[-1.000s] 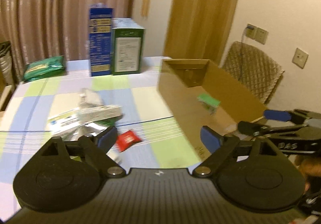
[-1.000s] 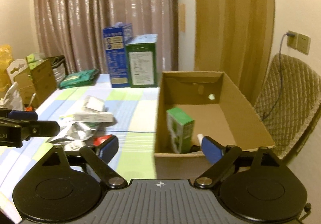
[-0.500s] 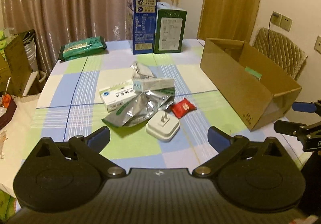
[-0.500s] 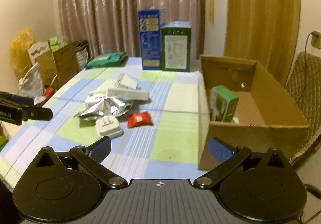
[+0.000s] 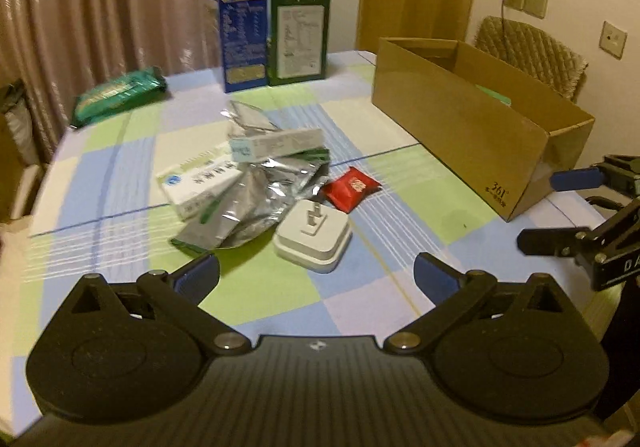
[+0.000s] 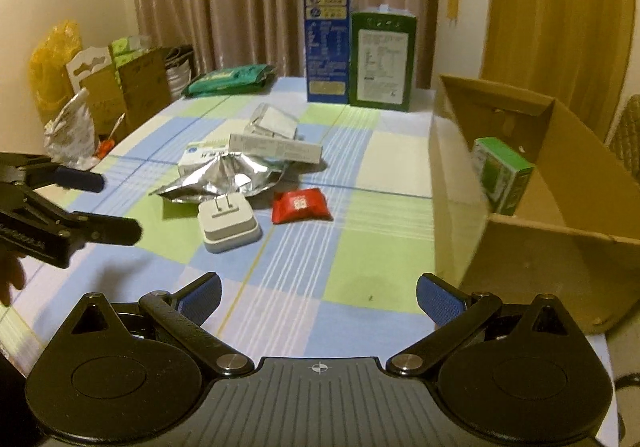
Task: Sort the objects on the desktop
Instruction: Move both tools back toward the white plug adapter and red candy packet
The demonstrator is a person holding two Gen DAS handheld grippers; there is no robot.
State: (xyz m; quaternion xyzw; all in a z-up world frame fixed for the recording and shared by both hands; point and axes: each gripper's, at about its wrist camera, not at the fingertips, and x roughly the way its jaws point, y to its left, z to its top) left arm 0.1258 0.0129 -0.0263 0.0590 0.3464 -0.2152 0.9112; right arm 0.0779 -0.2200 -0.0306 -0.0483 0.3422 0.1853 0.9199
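Note:
A pile lies mid-table: a white plug adapter, a red sachet, a crumpled silver foil pouch, a white medicine box and a long thin carton. My left gripper hangs open just short of the adapter, nothing between its fingers. My right gripper is open over bare cloth, left of the cardboard box, which holds a small green carton. Each gripper shows at the edge of the other's view.
A tall blue box and a green box stand at the table's far edge. A green packet lies far left. Bags and cartons crowd the floor on the left. A wicker chair stands behind the cardboard box.
Both grippers have opened wider and sunk toward the table. The views swung off the cardboard box and onto the pile, which now sits closer and lower in both.

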